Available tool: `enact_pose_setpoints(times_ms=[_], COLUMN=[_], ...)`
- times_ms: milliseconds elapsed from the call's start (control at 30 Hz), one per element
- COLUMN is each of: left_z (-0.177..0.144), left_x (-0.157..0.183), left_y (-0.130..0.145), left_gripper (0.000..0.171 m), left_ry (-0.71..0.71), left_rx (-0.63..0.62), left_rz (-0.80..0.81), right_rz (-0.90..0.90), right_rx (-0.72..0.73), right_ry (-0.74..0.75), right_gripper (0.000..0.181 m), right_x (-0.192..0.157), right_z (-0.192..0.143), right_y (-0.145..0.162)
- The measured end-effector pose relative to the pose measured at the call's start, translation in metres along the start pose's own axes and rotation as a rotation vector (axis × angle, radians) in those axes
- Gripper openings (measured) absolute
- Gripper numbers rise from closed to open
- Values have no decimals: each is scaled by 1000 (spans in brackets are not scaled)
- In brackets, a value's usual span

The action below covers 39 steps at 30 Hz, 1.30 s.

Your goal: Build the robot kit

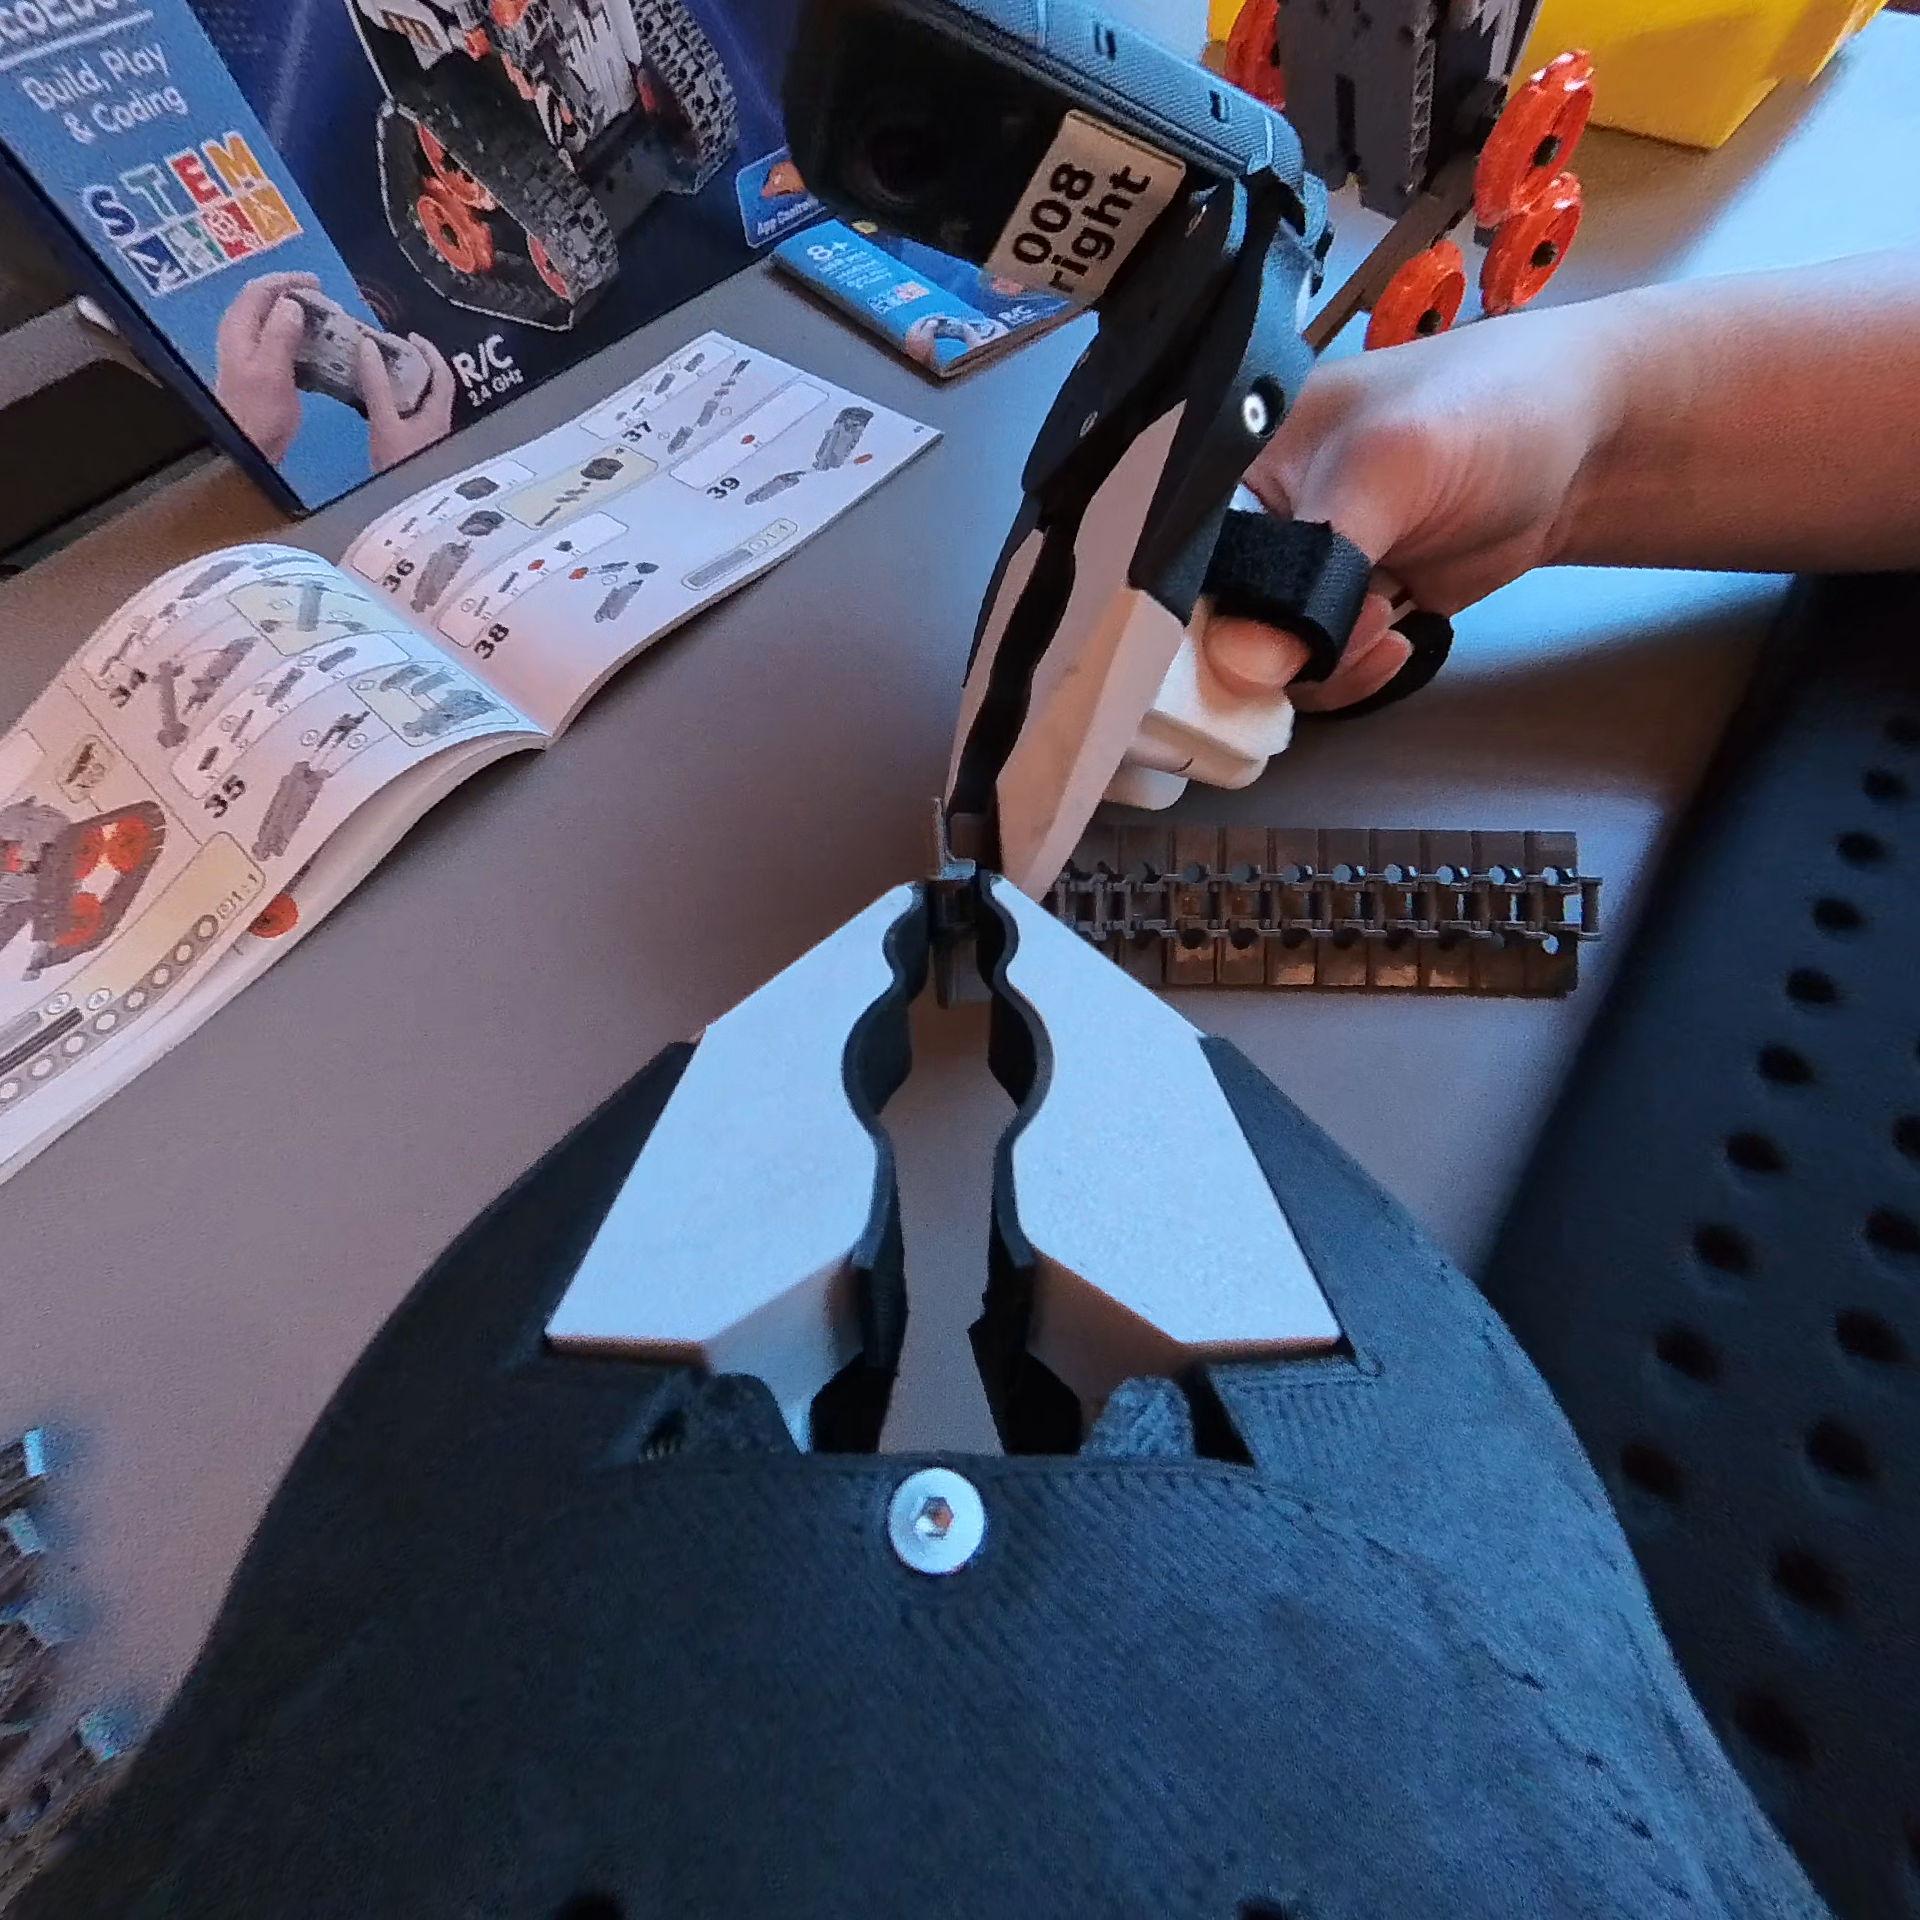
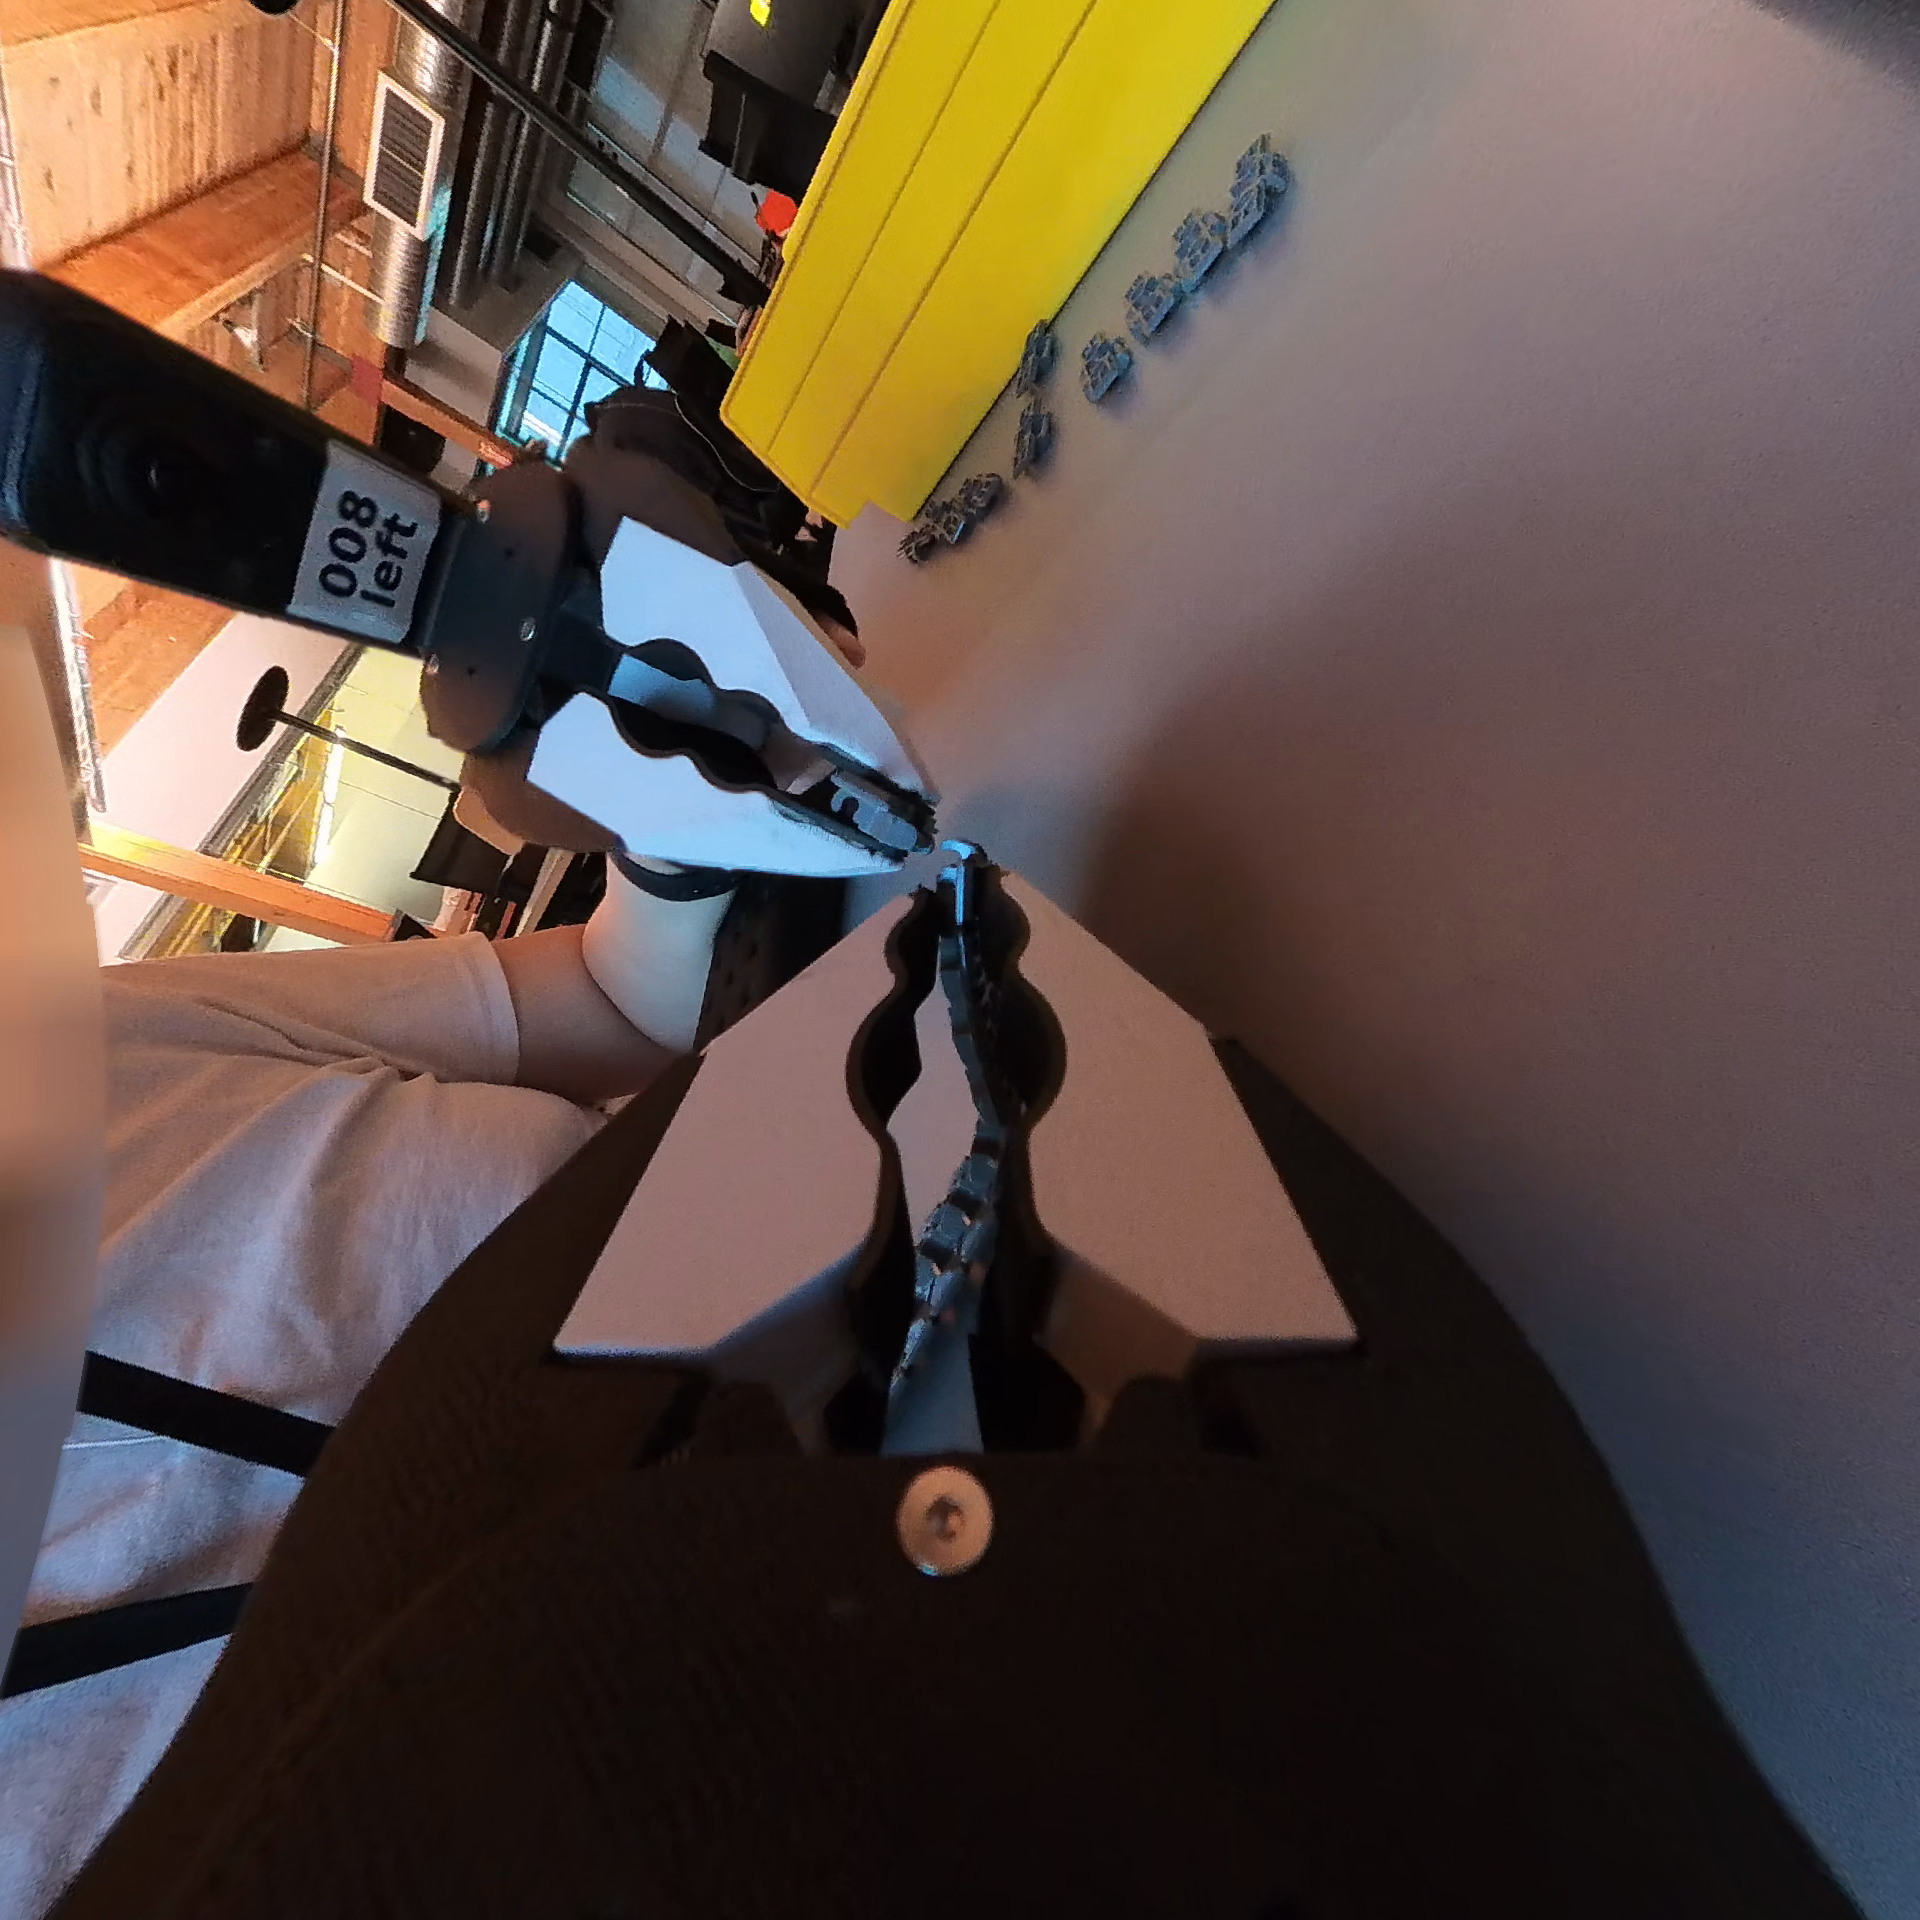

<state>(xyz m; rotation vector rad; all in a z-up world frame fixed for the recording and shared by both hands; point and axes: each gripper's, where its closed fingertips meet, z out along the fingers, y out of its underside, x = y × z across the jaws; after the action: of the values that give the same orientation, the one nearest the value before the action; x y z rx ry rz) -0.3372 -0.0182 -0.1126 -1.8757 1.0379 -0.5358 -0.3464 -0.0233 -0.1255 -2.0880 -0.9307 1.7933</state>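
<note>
1. Two grippers: left gripper point(image 1: 951, 899), right gripper point(image 2: 961, 883).
2. One track strip point(image 1: 1320, 909) (dark, linked).
3. One open instruction booklet point(image 1: 416, 665).
4. One toy box point(image 1: 343, 208).
5. One yellow bin point(image 2: 966, 239).
6. Four orange wheels point(image 1: 1532, 125) on the model, as far as shows.

Two hand-held grippers meet at one end of a dark track strip.

The left hand-held gripper point(image 1: 958, 896) is closed on a single dark track link point(image 1: 951, 914) at the strip's left end. The right hand-held gripper point(image 2: 961, 883), reaching down from above, pinches the end of the track strip point(image 1: 1320, 909), a flat chain of dark links that lies straight on the grey tabletop point(image 1: 644, 1039) and runs off to the right. Link and strip end touch between the two tips.
</note>
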Motion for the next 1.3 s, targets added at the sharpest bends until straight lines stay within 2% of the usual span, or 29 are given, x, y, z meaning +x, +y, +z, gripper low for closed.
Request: enact_pose_setpoints(times_ms=[500, 533, 800, 967, 1033, 1167, 1233, 1300], left_z=[-1, -1, 2, 1, 0, -5, -8, -9], left_x=[9, 10, 12, 12, 10, 11, 11, 10], left_y=[3, 3, 22, 20, 17, 6, 1, -1], left_gripper=[7, 2, 0, 0, 0, 0, 0, 0], left_ry=[127, 138, 194, 219, 247, 345, 367, 365], left_rx=[-6, -6, -94, -74, -49, 29, 62, 75], left_rz=[-85, -95, -144, -216, -285, -441, -461, -461], right_rz=[50, 58, 78, 94, 54, -138, -209, -278], right_rx=[-53, -53, -93, -126, -171, -196, -197, -144], right_ry=[-36, -36, -4, 5, 7, 134, 164, 191], right_gripper=[6, 6, 7, 7, 7, 8, 17, 34], right_x=[-2, -2, 4, 6, 4, 11, 11, 10], right_z=[1, 1, -1, -5, -8, -9, -7, -6], right_y=[8, 8, 15, 21, 27, 29, 27, 17])
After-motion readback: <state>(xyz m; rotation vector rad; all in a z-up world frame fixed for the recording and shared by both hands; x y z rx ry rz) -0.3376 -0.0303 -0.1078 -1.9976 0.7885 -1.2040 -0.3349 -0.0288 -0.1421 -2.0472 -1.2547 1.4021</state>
